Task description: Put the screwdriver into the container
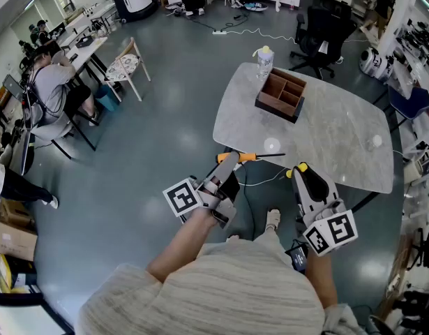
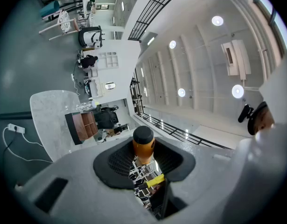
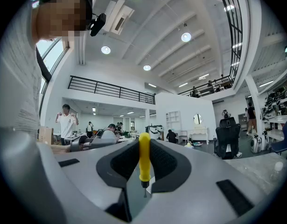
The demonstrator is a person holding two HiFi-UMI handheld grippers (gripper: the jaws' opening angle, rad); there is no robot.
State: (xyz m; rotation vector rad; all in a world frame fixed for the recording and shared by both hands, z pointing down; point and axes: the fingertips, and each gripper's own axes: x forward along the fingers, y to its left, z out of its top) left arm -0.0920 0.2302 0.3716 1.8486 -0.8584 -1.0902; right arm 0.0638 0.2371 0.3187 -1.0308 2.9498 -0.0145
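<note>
Container (image 1: 280,95) on table (image 1: 340,142) by far-left corner, bottle (image 1: 265,61) just behind. Left gripper's (image 1: 230,162) screwdriver (image 1: 252,157) at near-left edge; right gripper (image 1: 302,173), with second screwdriver (image 3: 144,157), right of it.

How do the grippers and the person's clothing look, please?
The left gripper and right gripper are light grey shells with black ribbed pads; each carries a white cube with black square markers. The person wears a pale, finely striped short-sleeved top.

orange screwdriver (image 1: 238,157) with a black cap, yellow screwdriver (image 3: 144,157), brown wood container (image 1: 280,95), desk (image 1: 340,142) is pale grey marble-ish, floor (image 1: 165,131) blue-grey
</note>
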